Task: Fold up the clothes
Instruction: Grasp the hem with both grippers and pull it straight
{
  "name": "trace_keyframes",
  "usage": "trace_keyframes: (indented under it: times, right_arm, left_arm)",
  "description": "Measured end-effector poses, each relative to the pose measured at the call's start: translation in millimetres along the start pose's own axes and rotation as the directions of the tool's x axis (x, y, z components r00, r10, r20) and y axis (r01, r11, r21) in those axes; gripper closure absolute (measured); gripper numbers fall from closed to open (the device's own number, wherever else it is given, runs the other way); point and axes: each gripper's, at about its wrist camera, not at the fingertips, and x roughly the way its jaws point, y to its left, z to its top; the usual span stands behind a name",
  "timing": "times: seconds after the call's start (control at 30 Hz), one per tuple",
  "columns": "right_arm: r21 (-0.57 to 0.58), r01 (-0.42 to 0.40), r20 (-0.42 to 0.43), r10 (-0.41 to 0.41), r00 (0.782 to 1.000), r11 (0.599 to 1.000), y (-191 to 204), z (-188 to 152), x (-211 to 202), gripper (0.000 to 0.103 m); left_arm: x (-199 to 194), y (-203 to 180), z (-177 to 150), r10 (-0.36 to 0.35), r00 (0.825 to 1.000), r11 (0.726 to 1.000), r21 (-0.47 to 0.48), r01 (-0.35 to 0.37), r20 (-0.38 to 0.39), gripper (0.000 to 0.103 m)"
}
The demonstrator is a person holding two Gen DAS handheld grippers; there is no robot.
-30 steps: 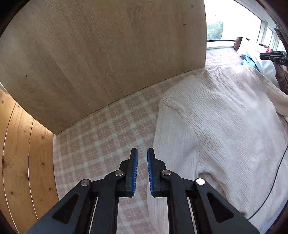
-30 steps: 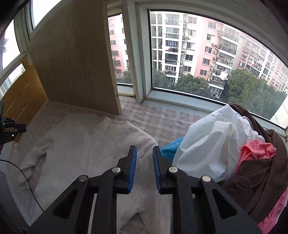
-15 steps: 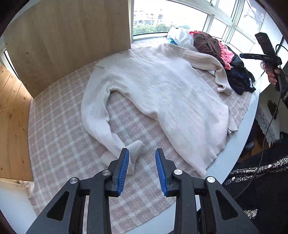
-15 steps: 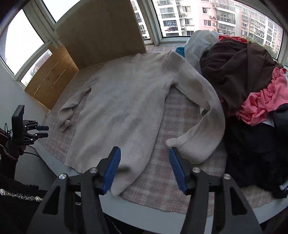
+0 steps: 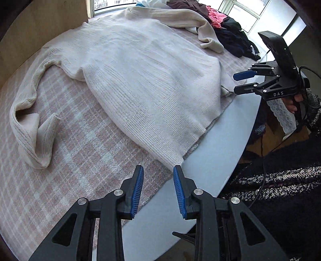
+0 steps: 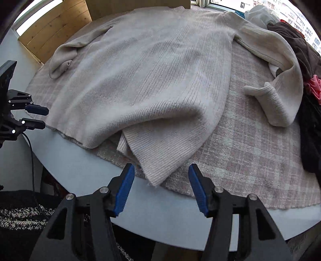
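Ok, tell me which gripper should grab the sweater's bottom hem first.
Probably right. The right gripper is open with the sweater hem corner lying just ahead, between its fingers. The left gripper is open too, but faces mostly checked blanket and table edge, the hem corner just beyond one finger.

A pale grey table (image 5: 230, 140) with a rounded edge fills the near part of the room, and a pink checked cloth (image 5: 84, 144) covers most of its top, stopping just short of the near rim. At the far left a wooden board (image 6: 138, 6) stands upright on the table, with a slatted wooden panel (image 6: 54, 30) beside it at the left. Windows (image 5: 242, 12) run along the far side, and blocks of flats (image 6: 268, 4) show outside at the far right. A black cable (image 6: 33, 160) hangs down off the near left edge of the table.
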Motion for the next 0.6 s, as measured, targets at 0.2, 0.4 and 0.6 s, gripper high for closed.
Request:
trace_keyframes:
  times: [0.2,0.4,0.6]
  right_arm:
    - [0.022,-0.062,0.026,0.061,0.998,0.998,-14,1,1,0.080]
    - [0.088,-0.141,0.044,0.138,0.989,0.986,-33,3,-5,0.093]
    - [0.070,-0.172,0.161,0.159,0.974,0.982,-49,12,-73,0.094]
  left_arm:
    - [14,-5,2,0.004,1.000,0.999,-0.034,-0.004,0.001,0.072]
    - [24,-8,5,0.014,1.000,0.998,-0.063,-0.014,0.006,0.099]
    - [-32,-7,14,0.080,0.993,0.995,-0.068,-0.074,0.092,0.099]
